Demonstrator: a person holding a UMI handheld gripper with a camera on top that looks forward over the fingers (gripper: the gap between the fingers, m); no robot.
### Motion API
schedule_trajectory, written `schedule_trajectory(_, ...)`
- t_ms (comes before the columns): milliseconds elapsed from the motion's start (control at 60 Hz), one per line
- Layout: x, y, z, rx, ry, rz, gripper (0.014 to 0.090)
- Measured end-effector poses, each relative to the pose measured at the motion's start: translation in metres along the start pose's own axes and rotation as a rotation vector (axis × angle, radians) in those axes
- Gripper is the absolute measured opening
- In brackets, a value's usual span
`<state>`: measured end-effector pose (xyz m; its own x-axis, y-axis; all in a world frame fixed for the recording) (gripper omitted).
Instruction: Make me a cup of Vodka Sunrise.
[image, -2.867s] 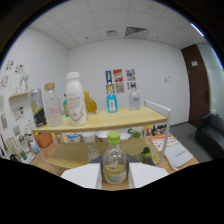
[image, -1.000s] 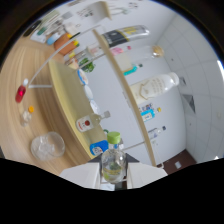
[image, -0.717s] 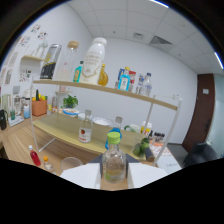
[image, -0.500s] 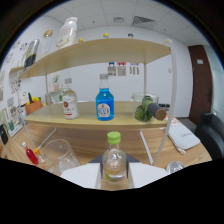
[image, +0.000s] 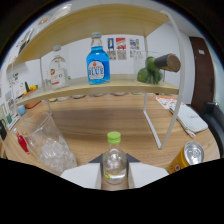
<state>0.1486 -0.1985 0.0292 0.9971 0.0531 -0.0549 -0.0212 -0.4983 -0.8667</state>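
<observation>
While you held the gripper (image: 116, 172) low over the desk (image: 105, 127), its jaws were closed on a small clear bottle (image: 114, 162) with a green cap (image: 114, 137), pressing it from both sides so that it stood upright between them. You had the bottle at the near edge of the desk, with everything else beyond it. Just to its left stood a clear glass (image: 47, 145) with ice in it, and something small and red (image: 22, 142) lay at the glass's far left side, too unclear to name. To the right of the bottle, near you, the top of a golden can (image: 187, 156) showed, its silver lid facing up. Farther off, a wooden shelf (image: 100, 87) on white legs crossed the desk. On that shelf a blue bottle (image: 98, 65) stood upright in the middle, a clear bottle with a red label (image: 57, 72) stood to its left, and a dark green bottle (image: 157, 67) with a brown cap lay on its side to the right. A white flat object (image: 189, 117) rested on the desk far to the right, past the shelf leg. Small posters (image: 120, 44) hung on the wall behind the blue bottle
</observation>
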Motion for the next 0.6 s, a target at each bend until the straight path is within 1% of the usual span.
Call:
schedule_trajectory(83, 0.0, 0.009, -0.001, -0.043, 0.008, -0.009, 0.0363)
schedule_trajectory(283, 0.0, 0.01, -0.002, -0.044, 0.017, -0.021, 0.0371)
schedule_trajectory(333, 0.001, 0.011, -0.004, -0.046, 0.024, -0.023, 0.0389)
schedule_trajectory(433, 0.004, 0.007, -0.015, -0.041, 0.057, -0.039, 0.0491)
schedule_trajectory(450, 0.004, 0.006, -0.018, -0.04, 0.061, -0.039, 0.0518)
schedule_trajectory(483, 0.002, 0.001, -0.025, -0.033, 0.066, -0.039, 0.0608)
schedule_trajectory(517, 0.001, -0.005, -0.034, -0.021, 0.071, -0.039, 0.0675)
schedule_trajectory(550, -0.002, -0.012, -0.043, -0.011, 0.077, -0.043, 0.0734)
schedule_trajectory(600, -0.005, -0.021, -0.057, 0.003, 0.091, -0.047, 0.0799)
